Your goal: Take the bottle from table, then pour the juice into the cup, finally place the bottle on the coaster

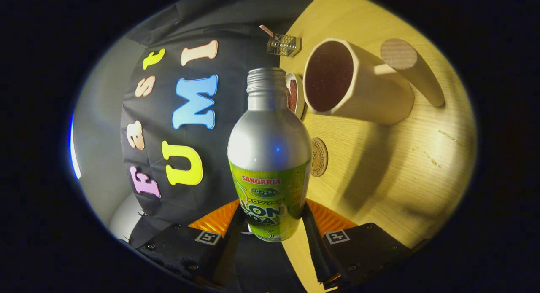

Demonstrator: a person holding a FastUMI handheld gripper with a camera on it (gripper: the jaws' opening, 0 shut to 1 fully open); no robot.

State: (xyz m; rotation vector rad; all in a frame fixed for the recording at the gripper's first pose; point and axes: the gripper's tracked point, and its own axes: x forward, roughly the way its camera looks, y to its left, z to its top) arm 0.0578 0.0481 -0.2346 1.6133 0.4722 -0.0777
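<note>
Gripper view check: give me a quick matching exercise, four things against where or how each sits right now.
Things:
1. bottle
2. cup
3. coaster
4. glass jar

States:
A. flat on the table, beside the bottle's shoulder
B. clamped between the tongs, cap off
C. small and clear, by the booth wall, beyond the cup
D. cream outside, dark inside, mouth facing the camera

Pairs: 1-B, 2-D, 3-A, 4-C

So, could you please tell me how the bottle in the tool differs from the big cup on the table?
The bottle is silver metal with a green label; the cup is plain cream. The bottle narrows to a small threaded neck with no cap, while the cup has a wide mouth with a dark inside. The bottle sits clamped between the fingers of the tool, off the table; the cup stands free on it, beyond the fingers. Both are open-topped.
</note>
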